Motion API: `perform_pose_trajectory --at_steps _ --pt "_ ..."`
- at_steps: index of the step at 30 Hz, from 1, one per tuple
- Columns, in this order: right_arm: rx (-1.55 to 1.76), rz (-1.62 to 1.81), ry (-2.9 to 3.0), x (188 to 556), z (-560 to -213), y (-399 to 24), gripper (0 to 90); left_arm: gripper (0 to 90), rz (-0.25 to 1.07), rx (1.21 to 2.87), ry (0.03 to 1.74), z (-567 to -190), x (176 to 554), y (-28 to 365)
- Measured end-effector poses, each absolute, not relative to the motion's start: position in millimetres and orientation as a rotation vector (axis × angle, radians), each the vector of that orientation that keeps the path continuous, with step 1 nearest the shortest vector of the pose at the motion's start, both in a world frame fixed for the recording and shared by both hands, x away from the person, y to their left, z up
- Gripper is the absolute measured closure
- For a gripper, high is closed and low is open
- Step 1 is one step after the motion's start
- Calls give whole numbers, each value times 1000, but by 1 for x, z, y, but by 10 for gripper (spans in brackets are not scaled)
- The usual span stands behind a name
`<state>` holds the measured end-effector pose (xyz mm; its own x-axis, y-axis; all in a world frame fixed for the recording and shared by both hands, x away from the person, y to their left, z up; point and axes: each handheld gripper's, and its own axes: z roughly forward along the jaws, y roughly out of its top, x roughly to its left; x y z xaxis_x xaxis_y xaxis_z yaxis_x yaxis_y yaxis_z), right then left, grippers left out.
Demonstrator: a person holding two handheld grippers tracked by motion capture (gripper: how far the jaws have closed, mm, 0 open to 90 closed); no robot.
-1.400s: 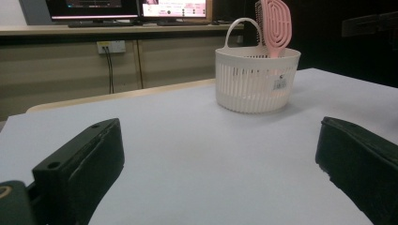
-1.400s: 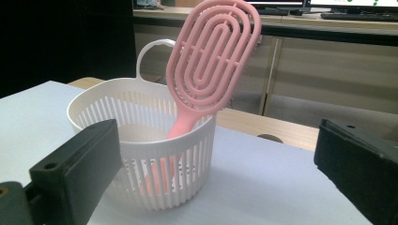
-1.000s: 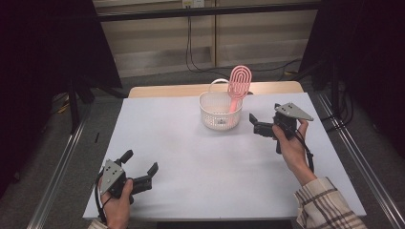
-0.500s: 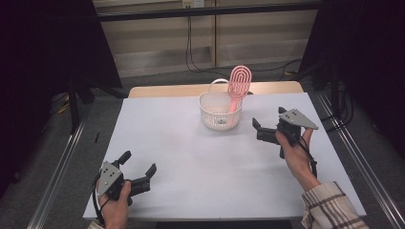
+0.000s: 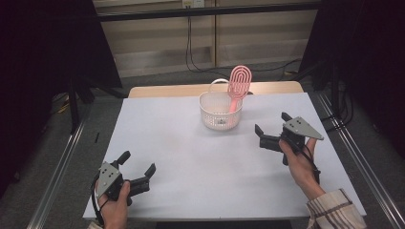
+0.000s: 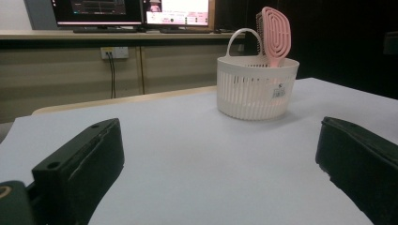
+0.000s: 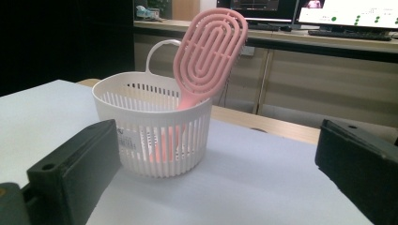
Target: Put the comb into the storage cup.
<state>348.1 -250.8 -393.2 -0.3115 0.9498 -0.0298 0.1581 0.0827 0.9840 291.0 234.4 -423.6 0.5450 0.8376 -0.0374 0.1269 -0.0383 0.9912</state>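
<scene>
1. One basket stood on the far middle of the table, and it held one brush.
2. The brush stood handle-down inside, tilted, its head leaning on the basket's rim and rising well above it.
3. The basket was white plastic, round, with slotted walls, a small loop handle at its far rim and a small label on its side.
4. The brush was pink, with an oval head cut through by looped slots; its handle showed faintly through the basket's slots in my right gripper view.
5. My right gripper was near the basket, to its right and nearer to me, touching nothing, its jaws spread wide and bare.
6. My left gripper sat at the near left corner of the table, well apart from the basket, its jaws also spread wide around nothing.
7. Counted: one basket, one brush, two grippers, one table with a white top.
</scene>
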Motion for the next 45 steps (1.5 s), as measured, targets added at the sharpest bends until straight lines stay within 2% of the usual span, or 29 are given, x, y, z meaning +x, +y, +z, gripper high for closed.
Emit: perform_pose_trajectory --at_steps 45 --pt "1154 1289 1532 275 -415 -303 0 15 718 1510 892 -423 285 238"
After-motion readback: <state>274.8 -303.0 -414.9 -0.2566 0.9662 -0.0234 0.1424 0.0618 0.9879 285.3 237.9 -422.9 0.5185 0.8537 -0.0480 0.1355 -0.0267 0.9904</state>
